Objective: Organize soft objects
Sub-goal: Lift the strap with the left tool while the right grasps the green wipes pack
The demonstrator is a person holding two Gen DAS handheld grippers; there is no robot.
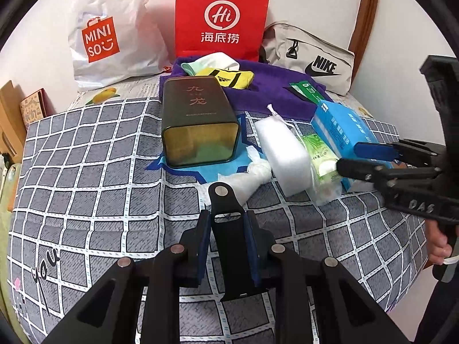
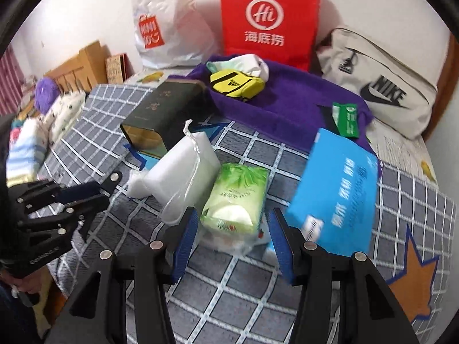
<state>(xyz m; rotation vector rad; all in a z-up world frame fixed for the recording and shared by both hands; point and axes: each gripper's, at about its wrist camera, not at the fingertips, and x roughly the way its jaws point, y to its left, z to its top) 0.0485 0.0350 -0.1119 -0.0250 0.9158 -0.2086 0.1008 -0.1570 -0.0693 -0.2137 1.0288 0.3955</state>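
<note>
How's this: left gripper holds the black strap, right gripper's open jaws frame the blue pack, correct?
Wrong pack. The right wrist view shows the right gripper, jaws open, framing the green pack; the blue pack lies beside it. The left gripper does hold the black strap.

Left wrist view: looks steeply down, facing red bag (image 1: 222, 17) at wall, set well back from it. Right wrist view: nearer, angled toward red bag (image 2: 268, 18) from right. Shared: bedspread (image 1: 86, 157) (image 2: 243, 286) clutter before red bag.
</note>
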